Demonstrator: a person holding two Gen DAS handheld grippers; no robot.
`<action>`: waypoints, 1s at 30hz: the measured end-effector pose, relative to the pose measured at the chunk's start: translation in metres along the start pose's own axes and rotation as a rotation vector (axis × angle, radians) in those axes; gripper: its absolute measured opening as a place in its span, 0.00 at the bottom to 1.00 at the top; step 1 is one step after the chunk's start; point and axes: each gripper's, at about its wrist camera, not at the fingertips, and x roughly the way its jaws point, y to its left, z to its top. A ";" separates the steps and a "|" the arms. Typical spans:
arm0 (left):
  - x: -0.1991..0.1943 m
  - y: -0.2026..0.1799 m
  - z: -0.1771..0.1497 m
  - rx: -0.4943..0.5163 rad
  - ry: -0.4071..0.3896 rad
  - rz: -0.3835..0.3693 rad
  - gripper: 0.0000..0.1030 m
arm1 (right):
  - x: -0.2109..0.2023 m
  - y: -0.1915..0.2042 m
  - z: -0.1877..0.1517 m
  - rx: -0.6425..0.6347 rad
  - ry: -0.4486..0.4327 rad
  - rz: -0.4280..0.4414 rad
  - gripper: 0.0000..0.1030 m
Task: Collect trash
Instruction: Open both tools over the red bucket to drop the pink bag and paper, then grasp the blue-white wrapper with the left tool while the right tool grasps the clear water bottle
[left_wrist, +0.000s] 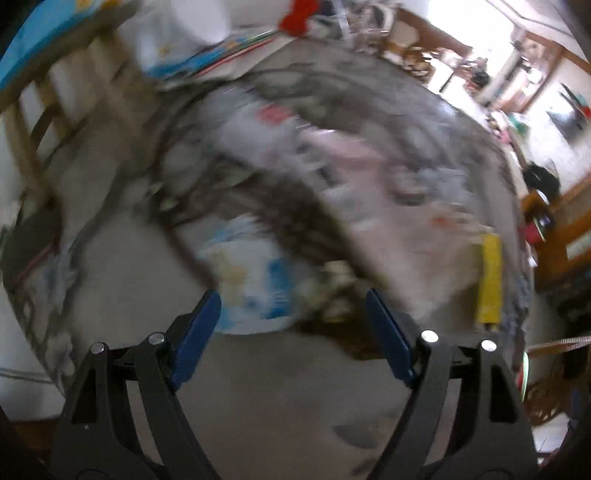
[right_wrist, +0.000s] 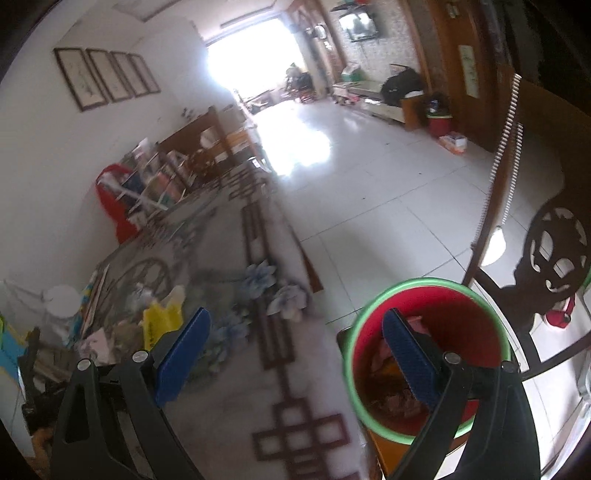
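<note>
Honestly, the blur worries me most: my left gripper hangs open and empty over the patterned tabletop, above a smeared litter of wrappers and a yellow packet near the far edge. Closing now, I judge I'd pinch nothing or shove scraps off the edge. My right gripper is wide open too, holding nothing, one finger over the red bucket beside the tabletop; a careless swing could tip it.
</note>
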 end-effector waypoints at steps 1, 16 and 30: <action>0.002 0.006 0.000 -0.003 0.004 0.005 0.74 | 0.000 0.007 -0.001 -0.014 0.003 0.004 0.89; 0.050 0.033 0.013 0.092 0.116 -0.118 0.57 | 0.022 0.145 -0.036 -0.230 0.105 0.097 0.89; 0.036 0.066 0.028 0.356 0.102 -0.211 0.21 | 0.084 0.339 -0.082 -0.623 0.263 0.144 0.93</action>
